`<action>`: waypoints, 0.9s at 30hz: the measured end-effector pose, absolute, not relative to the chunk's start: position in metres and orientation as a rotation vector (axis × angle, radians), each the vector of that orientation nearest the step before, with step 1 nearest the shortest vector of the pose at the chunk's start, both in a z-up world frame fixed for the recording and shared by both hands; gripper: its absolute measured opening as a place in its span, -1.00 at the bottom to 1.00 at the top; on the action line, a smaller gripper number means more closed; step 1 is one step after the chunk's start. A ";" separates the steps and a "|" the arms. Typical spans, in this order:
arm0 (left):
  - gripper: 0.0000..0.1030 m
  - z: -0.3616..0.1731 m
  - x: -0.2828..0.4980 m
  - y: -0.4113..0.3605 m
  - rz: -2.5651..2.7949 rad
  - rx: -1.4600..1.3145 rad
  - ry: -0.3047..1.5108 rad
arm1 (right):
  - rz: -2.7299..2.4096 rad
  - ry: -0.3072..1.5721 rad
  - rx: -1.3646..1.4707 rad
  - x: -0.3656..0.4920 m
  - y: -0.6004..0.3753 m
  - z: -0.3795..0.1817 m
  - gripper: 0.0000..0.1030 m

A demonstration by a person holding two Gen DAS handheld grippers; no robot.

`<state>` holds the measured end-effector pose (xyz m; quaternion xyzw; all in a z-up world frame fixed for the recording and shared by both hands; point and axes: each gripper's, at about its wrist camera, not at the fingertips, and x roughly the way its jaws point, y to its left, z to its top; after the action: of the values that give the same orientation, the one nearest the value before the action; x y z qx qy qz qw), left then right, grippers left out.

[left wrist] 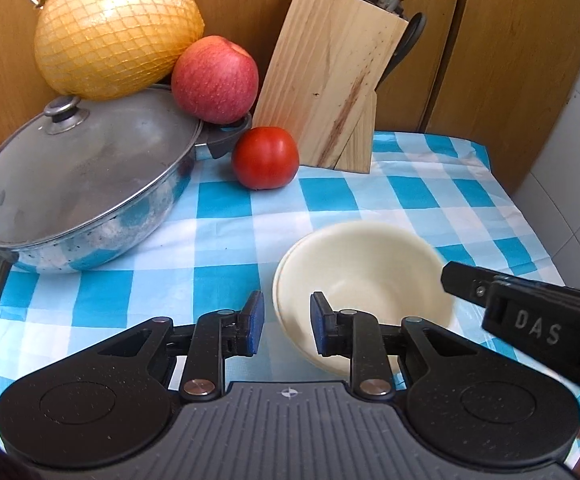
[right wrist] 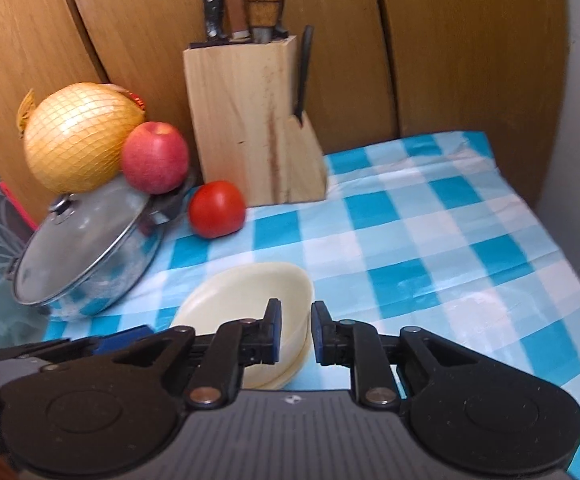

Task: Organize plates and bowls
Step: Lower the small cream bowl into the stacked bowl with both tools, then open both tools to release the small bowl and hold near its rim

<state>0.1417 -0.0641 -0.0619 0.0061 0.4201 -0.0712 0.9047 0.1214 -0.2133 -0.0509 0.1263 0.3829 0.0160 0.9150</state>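
A stack of cream bowls (left wrist: 364, 268) sits on the blue-and-white checked cloth; it also shows in the right wrist view (right wrist: 245, 296). My left gripper (left wrist: 286, 322) is open, its fingers straddling the stack's left rim. My right gripper (right wrist: 294, 330) is open, its fingers straddling the stack's right rim; part of it enters the left wrist view from the right (left wrist: 530, 312). Neither gripper is closed on a bowl.
A lidded steel pan (left wrist: 77, 184) sits at the left with a netted pomelo (left wrist: 113, 28) and an apple (left wrist: 214, 78) behind it. A tomato (left wrist: 265, 157) and a wooden knife block (left wrist: 330, 80) stand at the back. The table edge (left wrist: 546, 224) runs along the right.
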 end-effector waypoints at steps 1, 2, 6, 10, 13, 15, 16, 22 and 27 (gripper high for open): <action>-0.37 -0.062 0.142 -0.064 -0.145 0.011 0.867 | 0.030 0.786 0.262 0.122 -0.215 -0.051 -0.64; -0.37 -0.061 0.142 -0.063 -0.145 0.009 0.868 | 0.026 0.785 0.263 0.122 -0.217 -0.051 -0.63; -0.36 -0.060 0.141 -0.064 -0.156 0.011 0.864 | 0.021 0.782 0.269 0.123 -0.220 -0.051 -0.57; -0.27 -0.060 0.141 -0.064 -0.158 0.011 0.865 | -0.001 0.767 0.247 0.122 -0.221 -0.050 -0.47; -0.05 -0.062 0.143 -0.062 -0.165 0.005 0.874 | 0.000 0.774 0.265 0.123 -0.225 -0.052 -0.39; 0.08 -0.064 0.144 -0.062 -0.168 0.002 0.878 | 0.004 0.780 0.275 0.124 -0.227 -0.055 -0.35; 0.17 -0.064 0.145 -0.062 -0.164 0.001 0.878 | 0.004 0.785 0.277 0.125 -0.227 -0.056 -0.34; 0.33 -0.070 0.151 -0.063 -0.156 -0.001 0.877 | 0.016 0.812 0.302 0.129 -0.229 -0.065 -0.32; 0.34 -0.074 0.155 -0.065 -0.149 0.014 0.889 | 0.006 0.829 0.304 0.135 -0.231 -0.072 -0.32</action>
<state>0.1549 -0.0648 -0.0740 0.0069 0.4294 -0.0719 0.9002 0.1348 -0.2308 -0.0716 0.1470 0.4013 0.0029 0.9041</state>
